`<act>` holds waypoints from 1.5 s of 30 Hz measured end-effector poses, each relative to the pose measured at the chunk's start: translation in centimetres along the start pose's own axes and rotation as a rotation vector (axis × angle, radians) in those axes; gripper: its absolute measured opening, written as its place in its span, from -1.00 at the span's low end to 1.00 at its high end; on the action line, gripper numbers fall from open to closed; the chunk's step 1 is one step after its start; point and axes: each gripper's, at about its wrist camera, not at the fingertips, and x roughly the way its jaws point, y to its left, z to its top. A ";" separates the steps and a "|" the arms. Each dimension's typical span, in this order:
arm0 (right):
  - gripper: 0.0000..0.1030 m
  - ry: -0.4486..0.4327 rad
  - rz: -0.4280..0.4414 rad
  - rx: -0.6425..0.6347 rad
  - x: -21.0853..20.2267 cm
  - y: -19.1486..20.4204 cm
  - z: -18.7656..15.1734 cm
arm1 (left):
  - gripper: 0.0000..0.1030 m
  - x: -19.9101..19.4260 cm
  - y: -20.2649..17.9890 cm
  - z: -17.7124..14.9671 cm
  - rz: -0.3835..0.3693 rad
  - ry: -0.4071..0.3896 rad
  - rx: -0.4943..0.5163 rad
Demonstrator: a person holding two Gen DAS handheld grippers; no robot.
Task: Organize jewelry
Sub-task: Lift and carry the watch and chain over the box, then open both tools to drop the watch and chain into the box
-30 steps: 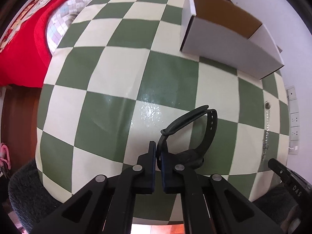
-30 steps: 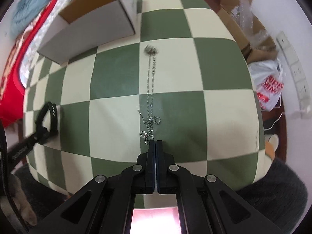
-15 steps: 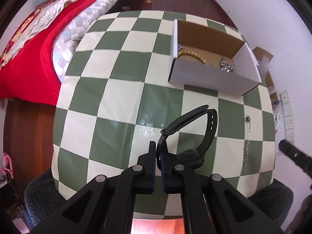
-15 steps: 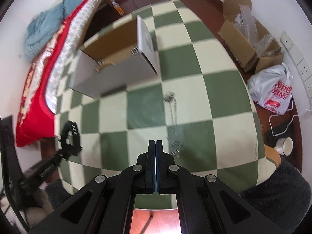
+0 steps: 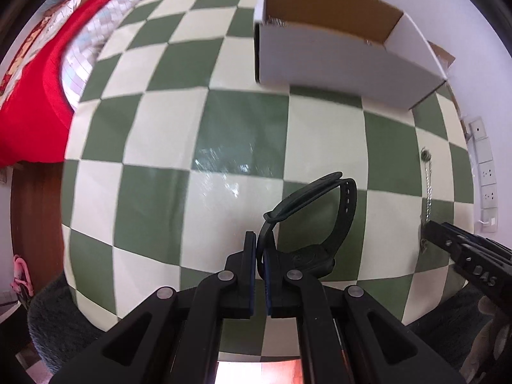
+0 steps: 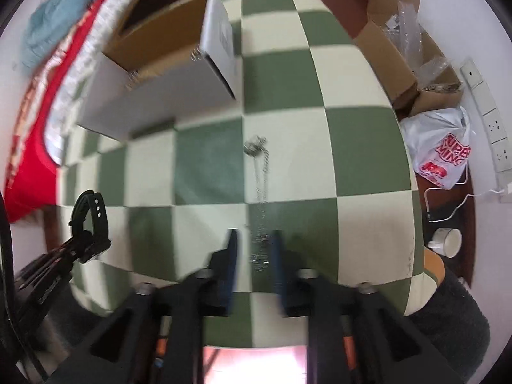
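Note:
My left gripper point(image 5: 260, 249) is shut on the strap of a black watch point(image 5: 315, 220) and holds it above the green-and-cream checked table point(image 5: 160, 147); the watch also shows in the right wrist view point(image 6: 91, 220). A silver chain point(image 6: 260, 198) lies stretched on the table, and its near end lies between the fingers of my open right gripper point(image 6: 252, 249). The chain also shows in the left wrist view point(image 5: 427, 185). A white cardboard box point(image 5: 336, 48) with brown inside stands open at the far side and holds some jewelry.
A bed with a red cover point(image 5: 32, 96) lies left of the table. A cardboard box with plastic point(image 6: 406, 51), a white shopping bag point(image 6: 444, 153) and a mug point(image 6: 448, 241) are on the floor to the right. Wall sockets point(image 5: 486, 172) line the right wall.
My right gripper has opened and come down over the near end of the chain. My left gripper still holds the watch and has dropped lower, closer to the table.

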 end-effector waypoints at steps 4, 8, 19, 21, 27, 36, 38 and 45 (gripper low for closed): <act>-0.36 0.039 -0.060 -0.044 1.7 0.8 0.0 | -0.97 0.5 0.3 -0.1 -0.001 0.008 -0.010; -0.55 0.026 -0.181 -0.166 2.0 3.0 -0.7 | -0.97 0.3 0.7 0.0 0.002 0.003 -0.020; -0.99 -0.128 0.006 -0.069 -4.4 1.4 -1.6 | -0.97 -4.8 0.1 0.5 -0.039 -0.090 0.000; -0.99 -0.181 0.018 -0.078 -6.9 1.8 -1.4 | -0.97 -6.0 0.1 0.8 -0.052 -0.108 -0.001; -0.99 -0.280 0.058 -0.082 -12.1 3.1 -0.4 | -0.97 -9.1 -0.1 2.1 -0.073 -0.151 0.006; -0.99 -0.374 0.102 -0.127 -18.1 4.8 1.1 | -0.97 -13.0 0.0 4.7 -0.087 -0.207 0.024; -0.99 -0.399 0.111 -0.142 -19.5 5.3 1.6 | -0.97 -13.4 0.1 5.6 -0.085 -0.215 0.026; -0.99 -0.451 0.104 -0.207 -22.2 7.9 4.7 | -0.96 -14.0 0.1 10.0 -0.076 -0.234 0.044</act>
